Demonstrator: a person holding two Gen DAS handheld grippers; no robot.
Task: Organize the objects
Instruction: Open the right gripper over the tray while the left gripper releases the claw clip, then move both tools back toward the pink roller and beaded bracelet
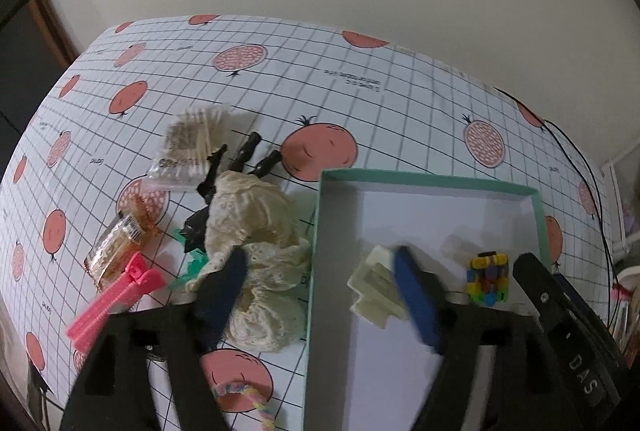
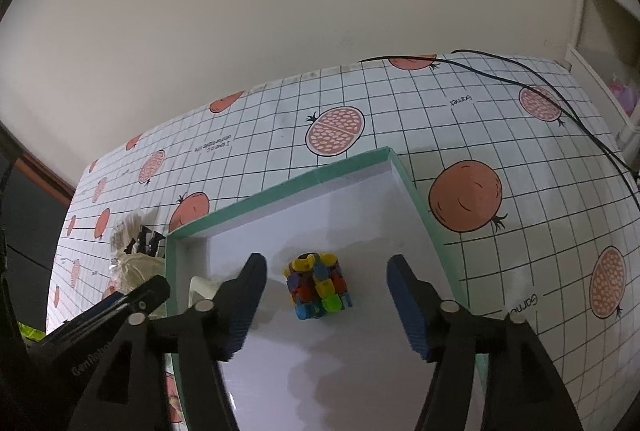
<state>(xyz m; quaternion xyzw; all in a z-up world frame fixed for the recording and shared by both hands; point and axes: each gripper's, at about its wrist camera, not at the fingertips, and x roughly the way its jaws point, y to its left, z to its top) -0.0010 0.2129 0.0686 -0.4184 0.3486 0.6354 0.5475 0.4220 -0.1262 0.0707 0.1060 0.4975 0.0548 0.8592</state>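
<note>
A shallow box with a teal rim [image 1: 424, 178] [image 2: 280, 190] lies on the table. Inside it are a multicoloured block toy [image 1: 489, 278] [image 2: 318, 287] and a pale cream clip [image 1: 374, 291] [image 2: 199, 289]. My right gripper [image 2: 326, 264] is open above the box floor, its blue-padded fingers either side of the block toy without touching it. My left gripper [image 1: 320, 257] is open wide across the box's left wall: one finger rests over a cream lace scrunchie [image 1: 260, 231] outside the box, the other beside the cream clip inside. Neither gripper holds anything.
Left of the box, on the pomegranate-print tablecloth [image 1: 280, 79], lie a bag of cotton swabs [image 1: 192, 143], black clips [image 1: 244, 157], a snack packet [image 1: 114, 251], a pink zipper-shaped clip [image 1: 116, 297] and a pastel cord [image 1: 256, 403]. A black cable [image 2: 560, 103] crosses the far right.
</note>
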